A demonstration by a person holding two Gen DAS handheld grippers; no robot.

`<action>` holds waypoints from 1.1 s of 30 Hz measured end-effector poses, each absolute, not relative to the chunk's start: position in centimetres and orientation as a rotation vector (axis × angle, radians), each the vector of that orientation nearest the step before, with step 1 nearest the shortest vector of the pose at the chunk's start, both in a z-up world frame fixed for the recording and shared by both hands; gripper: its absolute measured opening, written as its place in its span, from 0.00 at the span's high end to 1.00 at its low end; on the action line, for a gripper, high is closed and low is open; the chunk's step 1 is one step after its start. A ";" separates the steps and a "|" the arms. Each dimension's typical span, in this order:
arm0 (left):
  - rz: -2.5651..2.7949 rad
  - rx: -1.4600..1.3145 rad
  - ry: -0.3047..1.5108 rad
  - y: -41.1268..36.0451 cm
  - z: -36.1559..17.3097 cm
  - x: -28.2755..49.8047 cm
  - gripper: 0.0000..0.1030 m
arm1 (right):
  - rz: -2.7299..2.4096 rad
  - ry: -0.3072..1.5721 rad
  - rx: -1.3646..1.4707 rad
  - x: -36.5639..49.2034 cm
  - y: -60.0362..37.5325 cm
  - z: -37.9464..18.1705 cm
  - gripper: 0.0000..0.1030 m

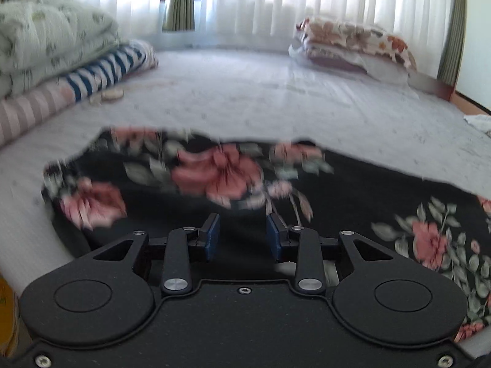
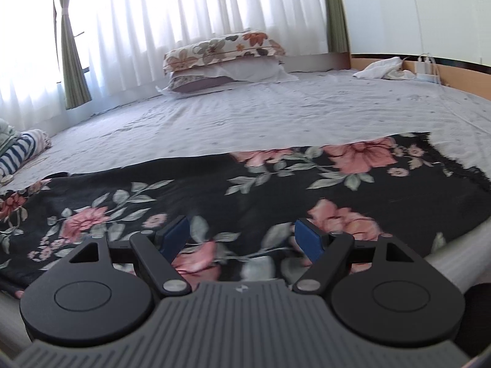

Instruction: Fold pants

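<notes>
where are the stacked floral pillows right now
The stacked floral pillows sit at the far edge of the bed against the white curtains, center-left in the right wrist view and upper right in the left wrist view, well beyond the black floral pants.

Black pants (image 2: 214,190), pink floral print, spread flat on bed

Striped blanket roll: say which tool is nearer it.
Left. The left tool is over the floral pants with the striped blanket roll just ahead-left; from the right tool it sits far off at the left edge.

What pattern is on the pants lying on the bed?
Black pants with pink flowers and grey-green leaves; clearest in the right wrist view.
</notes>
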State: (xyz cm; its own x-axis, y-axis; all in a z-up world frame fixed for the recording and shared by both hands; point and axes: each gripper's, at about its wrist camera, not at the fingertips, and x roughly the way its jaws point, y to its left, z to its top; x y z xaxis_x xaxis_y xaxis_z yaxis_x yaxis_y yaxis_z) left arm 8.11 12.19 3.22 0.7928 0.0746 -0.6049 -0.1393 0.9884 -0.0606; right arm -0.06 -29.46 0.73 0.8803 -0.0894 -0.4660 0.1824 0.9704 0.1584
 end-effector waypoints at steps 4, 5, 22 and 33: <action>0.156 -0.061 0.653 11.3 0.9 5.7 0.69 | -0.199 0.477 0.199 -0.5 -32.2 0.4 0.17; 0.165 -0.036 0.656 11.1 0.8 5.4 0.69 | -0.217 0.479 0.203 -0.6 -33.1 0.2 0.17; -0.010 0.049 0.516 -0.5 5.6 2.8 0.62 | -0.328 0.406 0.246 -0.2 -39.6 -1.5 0.15; -0.199 0.059 0.587 -9.8 2.9 3.3 0.60 | -0.457 0.361 0.254 -3.1 -42.5 -0.4 0.14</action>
State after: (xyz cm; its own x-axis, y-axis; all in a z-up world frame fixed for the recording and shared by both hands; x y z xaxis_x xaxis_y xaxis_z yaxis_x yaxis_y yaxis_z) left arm 3.29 -9.81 2.87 0.8140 -0.1696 -0.5555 0.2034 0.9791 -0.0009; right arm -3.07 -42.48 -0.37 0.8362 -0.3826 -0.3930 0.4713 0.8677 0.1579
